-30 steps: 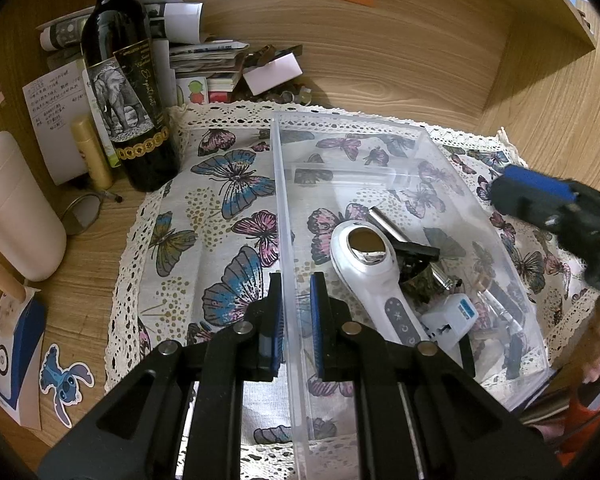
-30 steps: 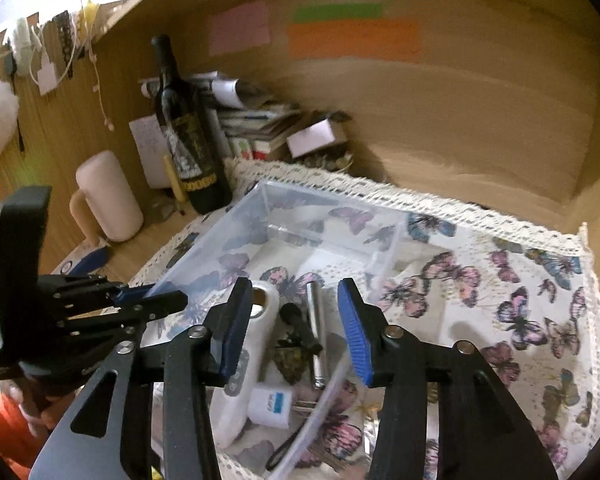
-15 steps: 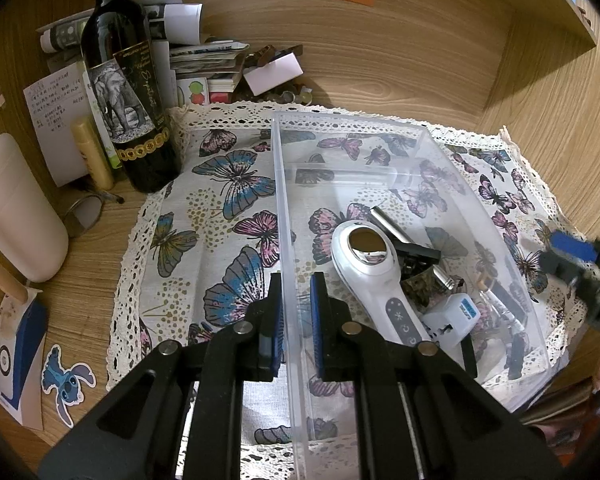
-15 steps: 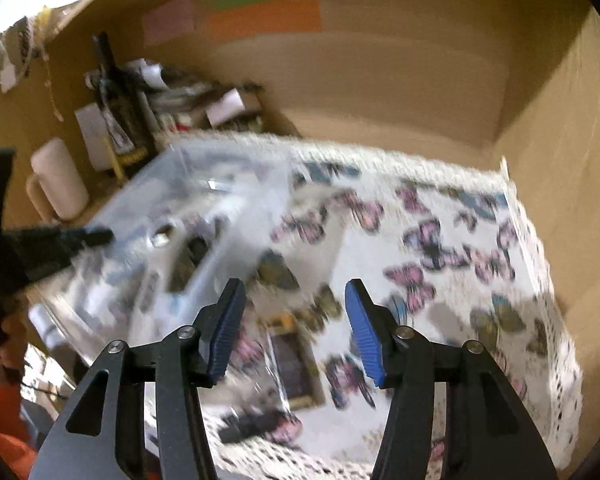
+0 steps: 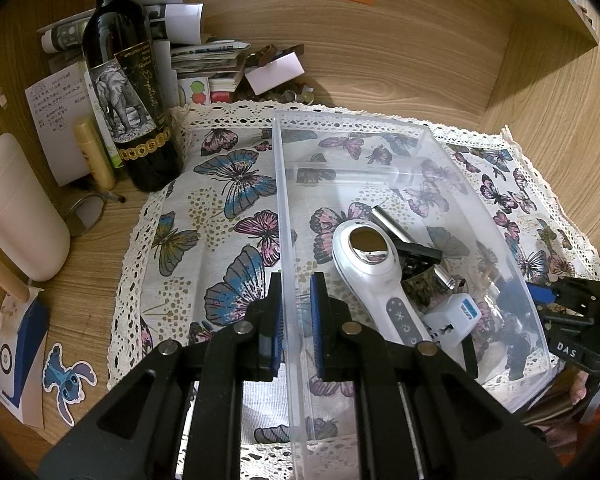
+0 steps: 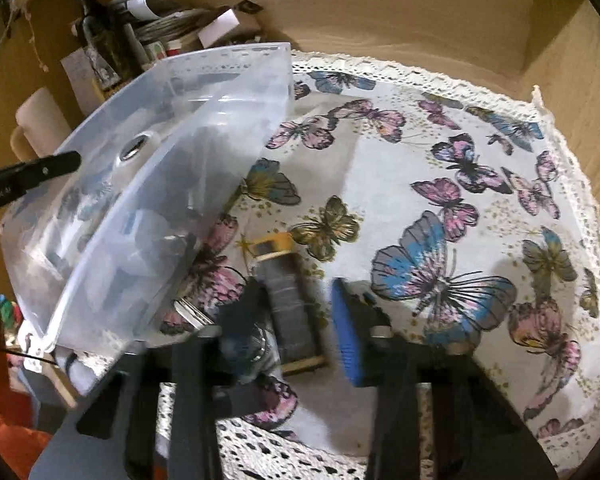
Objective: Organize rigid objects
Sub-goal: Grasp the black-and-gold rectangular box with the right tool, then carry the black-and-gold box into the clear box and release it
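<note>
Clear plastic storage bin (image 5: 384,152) is seen standing on the butterfly-printed cloth with a lace edge (image 5: 220,200), its long left wall pinched between the blue pads of the left gripper (image 5: 296,312), whose jaws are narrowed onto that thin wall. Inside the bin, a white handheld device with a round metal face (image 5: 374,276) is laid over a silver metal tube (image 5: 392,228) and a black clip-like piece (image 5: 420,254), with a small white-and-blue block (image 5: 454,318) beside its handle; items behind the bin's right wall are dulled by the plastic and cannot be identified. In the right wrist view the picture is smeared by motion. The right gripper (image 6: 296,320) is held wide apart over a dark rectangular object with a pale wooden-looking rim (image 6: 288,300) lying on the cloth just beside the bin's outer wall; whether the pads touch it cannot be told, and its near end is hidden by a blurred finger. A dark wine bottle with an elephant label (image 5: 130,92) is stood at the cloth's far left corner. Bare cloth is left open to the right of the bin, bounded by the wooden walls.
</note>
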A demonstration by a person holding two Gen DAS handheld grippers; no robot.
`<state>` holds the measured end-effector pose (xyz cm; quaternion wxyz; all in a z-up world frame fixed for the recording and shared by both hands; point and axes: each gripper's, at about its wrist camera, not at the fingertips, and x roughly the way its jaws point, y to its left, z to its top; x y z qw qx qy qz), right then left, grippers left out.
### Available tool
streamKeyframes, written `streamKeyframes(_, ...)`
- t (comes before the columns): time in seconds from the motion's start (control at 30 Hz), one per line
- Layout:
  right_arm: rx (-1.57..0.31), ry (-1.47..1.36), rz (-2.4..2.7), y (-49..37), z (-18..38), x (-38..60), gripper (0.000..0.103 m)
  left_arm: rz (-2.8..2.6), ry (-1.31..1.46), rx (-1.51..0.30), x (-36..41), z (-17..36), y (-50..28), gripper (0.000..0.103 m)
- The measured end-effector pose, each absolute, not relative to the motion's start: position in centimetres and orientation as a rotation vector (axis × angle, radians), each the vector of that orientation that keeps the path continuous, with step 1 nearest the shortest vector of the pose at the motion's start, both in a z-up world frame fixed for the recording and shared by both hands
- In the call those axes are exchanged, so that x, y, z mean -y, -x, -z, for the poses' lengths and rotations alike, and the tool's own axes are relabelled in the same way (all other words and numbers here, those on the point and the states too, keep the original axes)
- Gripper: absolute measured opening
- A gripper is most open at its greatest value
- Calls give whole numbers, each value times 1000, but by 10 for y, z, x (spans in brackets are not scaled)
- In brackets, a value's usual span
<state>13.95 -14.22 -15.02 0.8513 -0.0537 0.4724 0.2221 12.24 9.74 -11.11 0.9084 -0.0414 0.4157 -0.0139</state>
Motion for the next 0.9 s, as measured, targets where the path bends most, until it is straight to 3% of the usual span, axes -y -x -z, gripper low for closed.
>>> streamKeyframes(0.9,-665,40,-549,-141,58,107,21,34,97,-864,-99,112,-121,10)
